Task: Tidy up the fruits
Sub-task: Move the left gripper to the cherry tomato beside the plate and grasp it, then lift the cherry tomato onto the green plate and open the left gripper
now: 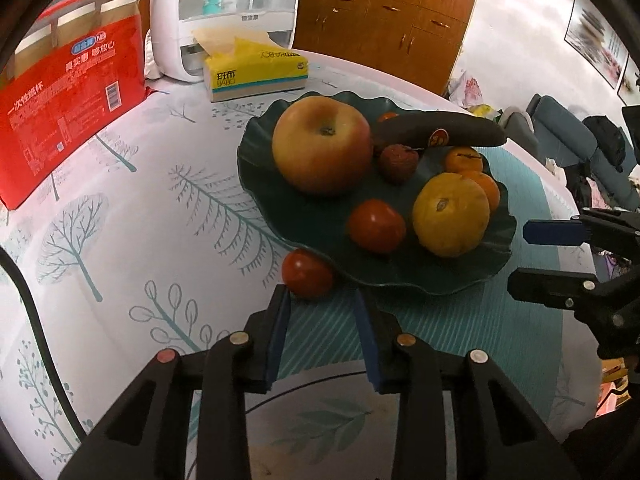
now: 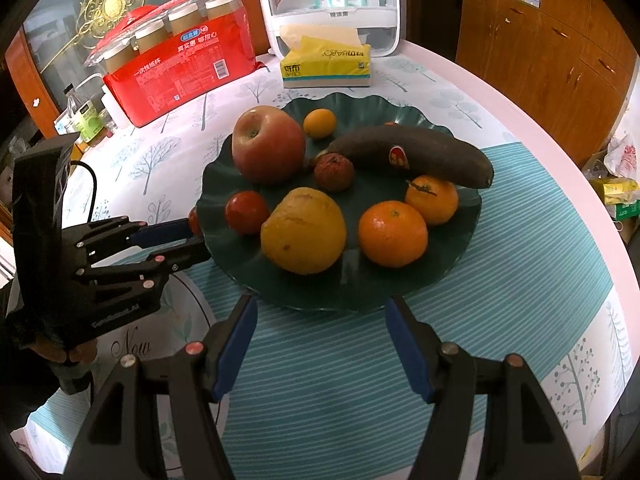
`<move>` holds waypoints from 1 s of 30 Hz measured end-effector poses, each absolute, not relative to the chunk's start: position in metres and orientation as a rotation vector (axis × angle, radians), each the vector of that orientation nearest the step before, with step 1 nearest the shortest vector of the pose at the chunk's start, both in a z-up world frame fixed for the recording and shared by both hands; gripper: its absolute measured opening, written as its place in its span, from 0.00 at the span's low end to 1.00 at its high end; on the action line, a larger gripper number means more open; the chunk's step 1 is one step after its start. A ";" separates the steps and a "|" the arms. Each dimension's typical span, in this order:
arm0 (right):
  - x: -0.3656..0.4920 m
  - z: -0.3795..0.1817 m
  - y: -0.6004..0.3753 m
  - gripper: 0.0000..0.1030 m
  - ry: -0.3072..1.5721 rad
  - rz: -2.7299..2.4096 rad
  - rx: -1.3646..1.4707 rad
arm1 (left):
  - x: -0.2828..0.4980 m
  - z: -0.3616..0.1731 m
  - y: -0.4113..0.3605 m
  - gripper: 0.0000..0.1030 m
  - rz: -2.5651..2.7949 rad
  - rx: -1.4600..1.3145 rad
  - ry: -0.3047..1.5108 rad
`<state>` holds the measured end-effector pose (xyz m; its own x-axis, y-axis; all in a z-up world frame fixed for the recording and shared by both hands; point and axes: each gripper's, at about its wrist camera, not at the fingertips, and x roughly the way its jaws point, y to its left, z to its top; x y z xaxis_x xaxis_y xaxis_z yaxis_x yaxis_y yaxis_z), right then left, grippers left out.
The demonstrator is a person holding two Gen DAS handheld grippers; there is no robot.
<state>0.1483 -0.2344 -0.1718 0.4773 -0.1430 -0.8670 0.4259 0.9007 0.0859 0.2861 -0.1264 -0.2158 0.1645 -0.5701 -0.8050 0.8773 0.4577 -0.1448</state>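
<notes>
A dark green plate (image 2: 448,280) with a wavy rim sits on the worktop (image 2: 520,300), loaded with fruit: an apple (image 2: 268,144) at the back left, a blackened banana (image 2: 416,156) with a sticker lying across the back right, a wrinkled red lychee (image 2: 334,172) between them, a yellow citrus (image 2: 303,231) at the front, two oranges (image 2: 393,233) to its right, a small orange fruit (image 2: 319,123) behind the apple, and a tomato (image 2: 247,212) at the plate's left edge. A second tomato (image 1: 307,274) lies off the plate on the worktop, touching the underside of the rim (in the right wrist view only a sliver of it shows past the plate).

The left gripper (image 1: 320,300) points at this stray tomato, its blue-padded fingers (image 1: 280,320) released and set just short of it, one on either side, holding nothing. The right gripper (image 2: 320,312) is at the near edge of the plate, fingers (image 2: 236,344) spread wide and empty, apart from every fruit.

Behind the plate stand a yellow tissue pack (image 2: 326,66), a red pack of paper cups (image 2: 180,72) and a white cabinet (image 2: 328,12) with bottles inside. Wooden cupboards (image 2: 560,48) line the wall beyond.
</notes>
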 end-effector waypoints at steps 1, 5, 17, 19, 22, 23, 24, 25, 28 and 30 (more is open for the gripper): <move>0.149 -0.172 -0.234 0.65 1.020 -0.353 0.308 | 0.286 -0.216 -0.127 0.31 -1.067 0.404 0.925; 0.149 -0.174 -0.230 0.65 1.027 -0.345 0.300 | 0.287 -0.215 -0.130 0.20 -1.020 0.429 0.906; 0.148 -0.174 -0.230 0.65 1.028 -0.337 0.303 | 0.292 -0.215 -0.126 0.19 -0.985 0.438 0.897; 0.148 -0.174 -0.230 0.65 1.026 -0.333 0.306 | 0.291 -0.214 -0.123 0.19 -0.966 0.441 0.896; 0.147 -0.173 -0.230 0.65 1.020 -0.324 0.308 | 0.289 -0.213 -0.116 0.19 -0.934 0.449 0.900; 0.146 -0.173 -0.231 0.65 1.018 -0.321 0.308 | 0.289 -0.212 -0.113 0.19 -0.921 0.449 0.901; 0.146 -0.172 -0.231 0.65 1.017 -0.318 0.309 | 0.288 -0.210 -0.111 0.19 -0.912 0.448 0.901; 0.146 -0.172 -0.231 0.65 1.015 -0.314 0.310 | 0.287 -0.209 -0.108 0.19 -0.903 0.445 0.901; 0.146 -0.172 -0.232 0.65 1.013 -0.298 0.313 | 0.285 -0.202 -0.103 0.19 -0.865 0.433 0.899; 0.146 -0.171 -0.233 0.65 1.013 -0.286 0.314 | 0.284 -0.195 -0.100 0.19 -0.846 0.411 0.900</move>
<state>0.1461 -0.2333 -0.1714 0.4998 -0.0881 -0.8616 0.3751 0.9187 0.1236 0.2841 -0.0996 -0.1953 0.3394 -0.4662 -0.8170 0.7867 0.6168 -0.0251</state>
